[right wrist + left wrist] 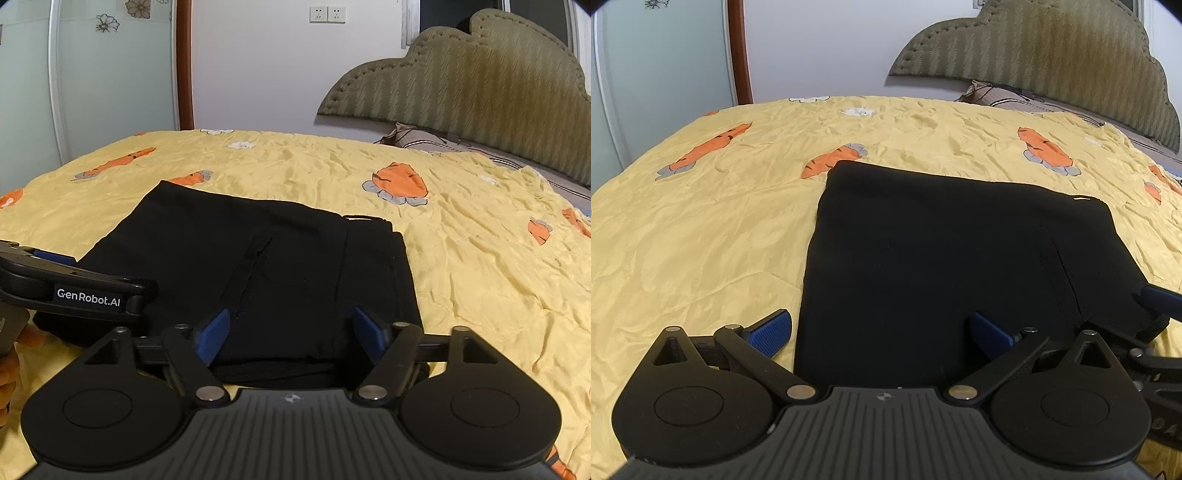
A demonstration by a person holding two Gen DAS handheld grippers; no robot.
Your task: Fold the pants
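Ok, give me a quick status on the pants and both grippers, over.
Left gripper open, right gripper open, both at the near edge of the pants. Pants folded into a flat black rectangle on the yellow bedspread. Nothing in the way.

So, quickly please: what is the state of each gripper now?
Left gripper: open, holding nothing, over the near edge of the black pants.
Right gripper: open, holding nothing.

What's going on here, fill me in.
A person with a two-finger gripper in each hand is folding black pants on a bed with a yellow carrot-print sheet. The pants already lie as a neat folded rectangle. Both the left gripper and the right gripper are open at the near edge of the pants, gripping nothing.
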